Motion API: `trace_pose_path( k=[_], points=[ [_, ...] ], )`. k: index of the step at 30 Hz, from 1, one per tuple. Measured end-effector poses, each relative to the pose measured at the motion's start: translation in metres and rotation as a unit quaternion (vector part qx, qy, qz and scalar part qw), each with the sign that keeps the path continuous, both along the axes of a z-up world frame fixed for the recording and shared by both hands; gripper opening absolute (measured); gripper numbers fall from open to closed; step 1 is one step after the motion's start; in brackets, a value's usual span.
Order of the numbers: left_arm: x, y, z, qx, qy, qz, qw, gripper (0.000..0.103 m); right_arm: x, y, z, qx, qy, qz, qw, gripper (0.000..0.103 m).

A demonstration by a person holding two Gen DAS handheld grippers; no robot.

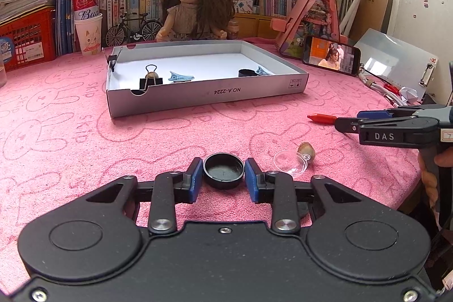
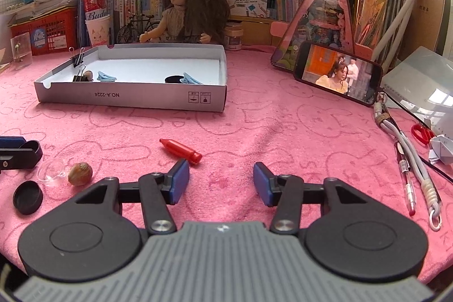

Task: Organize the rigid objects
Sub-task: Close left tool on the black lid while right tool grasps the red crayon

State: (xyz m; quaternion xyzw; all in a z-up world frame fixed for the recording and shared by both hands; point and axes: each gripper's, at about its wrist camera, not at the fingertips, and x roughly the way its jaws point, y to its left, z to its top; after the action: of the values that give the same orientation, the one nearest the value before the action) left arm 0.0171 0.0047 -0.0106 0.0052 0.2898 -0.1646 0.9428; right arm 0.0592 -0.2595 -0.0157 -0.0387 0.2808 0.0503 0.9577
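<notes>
A black round cap (image 1: 223, 171) lies on the pink cloth between the blue pads of my left gripper (image 1: 223, 176); the pads stand close on both sides of it, with a thin gap on each side. The cap also shows in the right wrist view (image 2: 27, 196). My right gripper (image 2: 220, 177) is open and empty, just near of a red crayon (image 2: 181, 150). A walnut (image 2: 80, 173) and a clear plastic dome (image 2: 51, 170) lie beside the cap. The white box (image 1: 203, 95) holds binder clips (image 1: 150, 79), blue clips (image 1: 181, 76) and a black ring (image 1: 246, 72).
A doll (image 1: 192, 10), toy bicycle (image 1: 133, 29), paper cup (image 1: 88, 34) and books stand behind the box. A phone (image 2: 337, 72), cables (image 2: 416, 160), red scissors (image 2: 421, 133) and a pen (image 2: 407, 186) lie at the right.
</notes>
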Motion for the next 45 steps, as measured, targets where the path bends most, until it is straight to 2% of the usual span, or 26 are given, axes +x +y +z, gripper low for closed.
trace_pose_path(
  k=[6, 10, 12, 17, 21, 25, 28, 33, 35, 36, 39, 42, 45],
  points=[
    [0.000, -0.001, -0.001, 0.000, -0.002, 0.003, 1.0000, 0.031, 0.011, -0.003, -0.001, 0.003, 0.005, -0.022, 1.000, 0.065],
    [0.000, 0.001, -0.001, -0.007, 0.000, 0.007, 0.9999, 0.031, 0.007, -0.004, 0.004, 0.029, 0.001, -0.036, 0.999, 0.065],
    [0.000, 0.002, 0.000, -0.015, 0.000, 0.010, 0.9998, 0.031, 0.001, -0.002, 0.007, 0.044, -0.009, -0.021, 0.999, 0.065],
    [-0.002, 0.002, -0.001, -0.011, -0.005, 0.012, 0.9999, 0.031, -0.003, 0.015, 0.009, 0.038, -0.012, 0.013, 0.999, 0.067],
    [-0.005, -0.001, 0.000, 0.000, -0.016, 0.012, 0.9998, 0.031, -0.001, 0.024, 0.006, 0.034, -0.013, 0.017, 0.999, 0.074],
    [-0.007, -0.004, 0.000, 0.011, -0.029, 0.017, 0.9994, 0.038, 0.000, 0.032, 0.002, 0.015, -0.027, 0.015, 0.999, 0.083],
    [-0.007, -0.006, -0.001, 0.015, -0.031, 0.018, 0.9992, 0.038, 0.000, 0.035, 0.000, -0.006, -0.037, 0.013, 0.999, 0.083],
    [-0.007, -0.009, -0.006, 0.026, -0.031, 0.012, 0.9991, 0.038, 0.000, 0.034, -0.004, -0.008, -0.037, 0.029, 0.999, 0.083],
    [-0.007, -0.009, -0.006, 0.029, -0.033, 0.009, 0.9990, 0.035, -0.001, 0.033, -0.006, -0.004, -0.035, 0.031, 0.999, 0.078],
    [-0.008, -0.009, -0.006, 0.027, -0.034, 0.009, 0.9990, 0.031, -0.001, 0.033, -0.006, -0.002, -0.032, 0.033, 0.999, 0.071],
    [-0.010, -0.008, -0.002, 0.022, -0.043, 0.012, 0.9987, 0.030, -0.002, 0.029, -0.006, 0.019, -0.028, 0.034, 0.999, 0.048],
    [-0.011, -0.010, 0.002, 0.031, -0.058, 0.018, 0.9977, 0.030, -0.006, 0.029, -0.001, 0.022, -0.049, 0.028, 0.998, 0.048],
    [-0.009, -0.009, 0.006, 0.017, -0.052, 0.019, 0.9983, 0.030, -0.006, 0.028, 0.005, 0.023, -0.058, 0.029, 0.998, 0.048]
  ],
)
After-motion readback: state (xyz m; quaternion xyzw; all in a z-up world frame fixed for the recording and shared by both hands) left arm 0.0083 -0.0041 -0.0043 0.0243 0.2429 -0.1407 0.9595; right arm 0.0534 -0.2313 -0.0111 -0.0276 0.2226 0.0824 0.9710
